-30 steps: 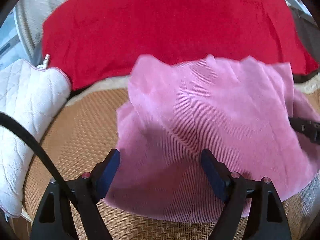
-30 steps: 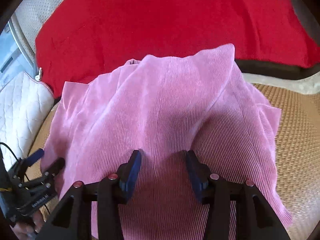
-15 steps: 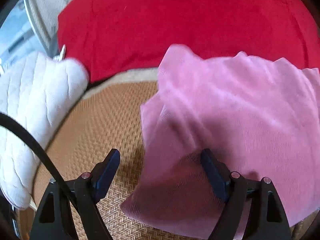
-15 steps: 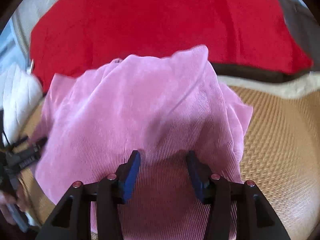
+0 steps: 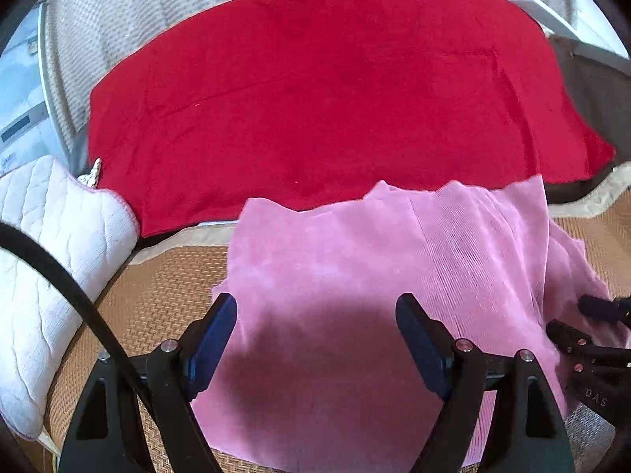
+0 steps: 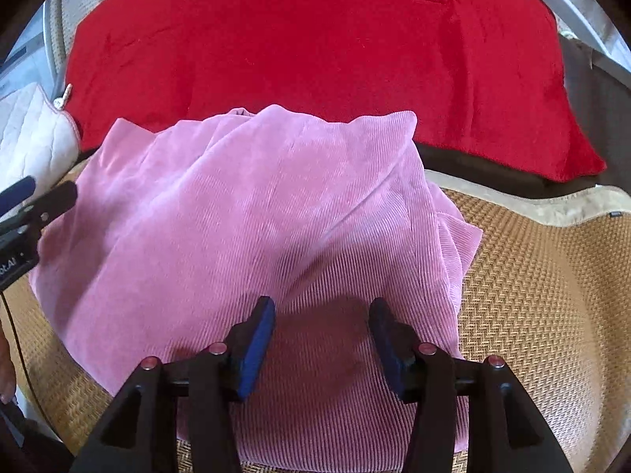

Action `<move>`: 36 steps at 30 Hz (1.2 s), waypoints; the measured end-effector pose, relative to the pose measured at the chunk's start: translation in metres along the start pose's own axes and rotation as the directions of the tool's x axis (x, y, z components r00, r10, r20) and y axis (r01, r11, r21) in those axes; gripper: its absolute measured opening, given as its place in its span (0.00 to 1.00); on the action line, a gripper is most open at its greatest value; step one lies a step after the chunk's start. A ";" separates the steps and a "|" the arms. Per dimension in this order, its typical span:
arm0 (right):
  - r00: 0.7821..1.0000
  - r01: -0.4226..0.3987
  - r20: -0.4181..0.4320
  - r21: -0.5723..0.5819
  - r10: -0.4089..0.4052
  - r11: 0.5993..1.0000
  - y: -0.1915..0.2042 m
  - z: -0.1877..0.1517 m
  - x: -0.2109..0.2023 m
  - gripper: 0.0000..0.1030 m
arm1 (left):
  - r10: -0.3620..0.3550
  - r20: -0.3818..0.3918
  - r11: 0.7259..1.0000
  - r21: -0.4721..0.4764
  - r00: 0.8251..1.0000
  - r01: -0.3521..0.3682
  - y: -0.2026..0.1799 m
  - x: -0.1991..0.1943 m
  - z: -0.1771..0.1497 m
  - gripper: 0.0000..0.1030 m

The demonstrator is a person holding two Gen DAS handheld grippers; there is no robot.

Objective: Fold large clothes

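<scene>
Swung back right since half a second ago, left gripper (image 5: 315, 339) hangs wide open over the pink corduroy garment (image 6: 244, 213), right gripper (image 6: 321, 335) also open and empty, red blanket (image 5: 315, 90) at 12 o'clock.

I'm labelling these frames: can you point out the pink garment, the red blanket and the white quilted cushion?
pink garment (image 6: 244, 213), right wrist view, on its ribbed top layer.
red blanket (image 5: 315, 98), left wrist view, on its broad middle.
white quilted cushion (image 5: 51, 244), left wrist view, on its stitched face.
</scene>
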State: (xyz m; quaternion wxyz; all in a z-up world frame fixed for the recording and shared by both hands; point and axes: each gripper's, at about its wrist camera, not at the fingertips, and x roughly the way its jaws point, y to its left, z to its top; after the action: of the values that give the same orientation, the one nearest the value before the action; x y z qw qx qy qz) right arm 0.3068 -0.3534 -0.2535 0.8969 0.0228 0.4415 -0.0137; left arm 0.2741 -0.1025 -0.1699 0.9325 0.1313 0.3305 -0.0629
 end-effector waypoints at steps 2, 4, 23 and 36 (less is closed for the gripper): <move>1.000 0.007 0.007 -0.015 -0.007 1.000 0.001 -0.003 -0.001 0.54 | 0.006 -0.011 1.000 0.013 1.000 -0.006 -0.005 0.005 -0.002 0.81; 1.000 0.010 0.010 -0.017 -0.010 1.000 0.001 -0.003 0.000 0.54 | 0.006 -0.029 1.000 0.015 1.000 -0.006 -0.005 0.010 -0.005 0.81; 0.999 0.030 0.041 -0.049 -0.028 0.998 0.002 -0.007 0.005 0.58 | -0.026 -0.159 1.000 -0.019 0.987 0.023 0.007 0.045 -0.023 0.89; 0.999 -0.019 0.033 -0.030 0.020 0.999 -0.006 -0.006 0.004 0.59 | 0.094 -0.119 0.994 -0.050 0.988 -0.101 0.046 0.031 -0.018 0.89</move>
State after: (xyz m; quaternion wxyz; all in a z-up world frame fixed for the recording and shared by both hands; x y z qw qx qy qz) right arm 0.3043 -0.3593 -0.2608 0.9045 0.0136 0.4263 0.0012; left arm 0.2966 -0.0541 -0.1936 0.9170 0.1246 0.3790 -0.0003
